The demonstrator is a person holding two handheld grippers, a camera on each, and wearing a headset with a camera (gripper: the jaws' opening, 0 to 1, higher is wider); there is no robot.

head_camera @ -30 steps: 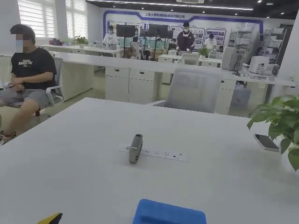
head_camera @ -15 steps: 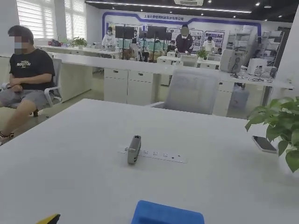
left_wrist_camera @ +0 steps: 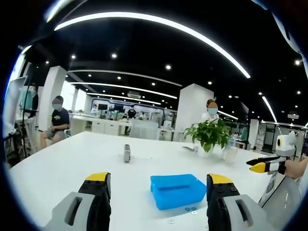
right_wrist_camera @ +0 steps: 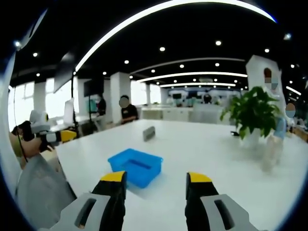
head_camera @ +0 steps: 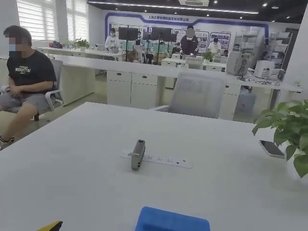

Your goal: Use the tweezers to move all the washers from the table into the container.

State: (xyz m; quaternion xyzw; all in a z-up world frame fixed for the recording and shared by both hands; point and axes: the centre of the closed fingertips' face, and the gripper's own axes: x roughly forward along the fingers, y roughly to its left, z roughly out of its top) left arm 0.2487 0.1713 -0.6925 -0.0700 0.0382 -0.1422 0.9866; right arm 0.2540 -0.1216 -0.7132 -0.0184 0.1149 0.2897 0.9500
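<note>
My left gripper (left_wrist_camera: pixel 159 178) and right gripper (right_wrist_camera: pixel 156 177) gape empty near washers (left_wrist_camera: pixel 187 210) beside the blue container (left_wrist_camera: pixel 177 190) (thin, light, slippery, I judge: pinch across the rim).

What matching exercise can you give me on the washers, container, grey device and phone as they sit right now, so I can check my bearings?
Things:
1. washers
2. container
3. grey device
4. phone

Place or state:
A. lying across the white power strip
B. flat on the table, beside the potted plant
C. scattered loose on the table, just outside the container
D. blue and open-topped

Pairs: 1-C, 2-D, 3-A, 4-B.
</note>
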